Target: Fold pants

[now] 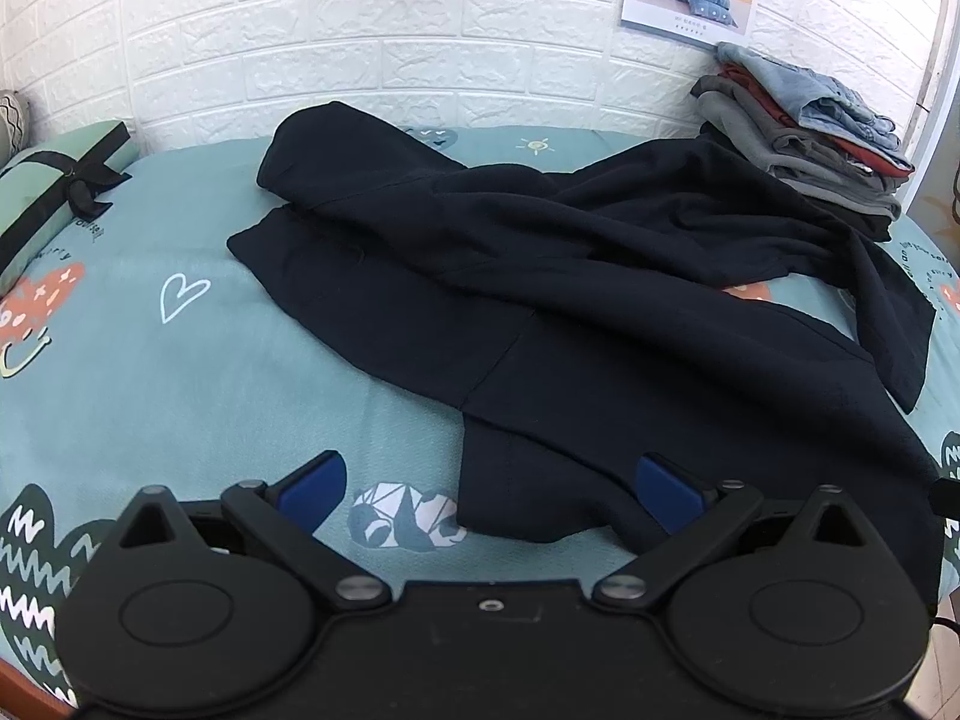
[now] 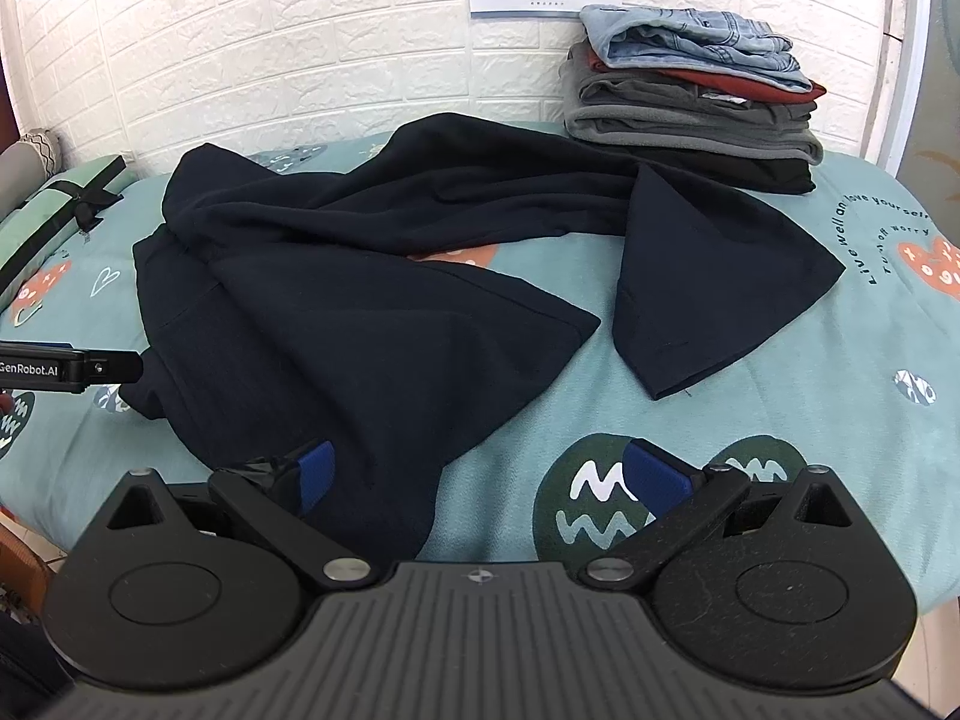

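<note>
Dark navy pants (image 2: 336,276) lay crumpled across the teal printed bed (image 2: 810,396), unfolded, their long axis running roughly side to side, with the wider end toward the left and the two legs trailing off to the right. Both grippers hovered at the near edge, each with its blue pads spread wide and nothing between them. The left gripper (image 1: 489,492) sat over a near corner of the cloth, its right pad above the fabric and its left pad above bare sheet; the right gripper (image 2: 489,471) had its left pad over the near hem and its right pad over the sheet. Judging by this, the left gripper was the nearer one to the wide end, and the right to the legs. The right wrist view showed what the left did not show clearly: the legs splayed apart, one ending in a point near the middle, the other doubled over toward the pile of folded clothes (image 2: 690,102) by the wall. It also caught the left gripper's body at its left edge.
</note>
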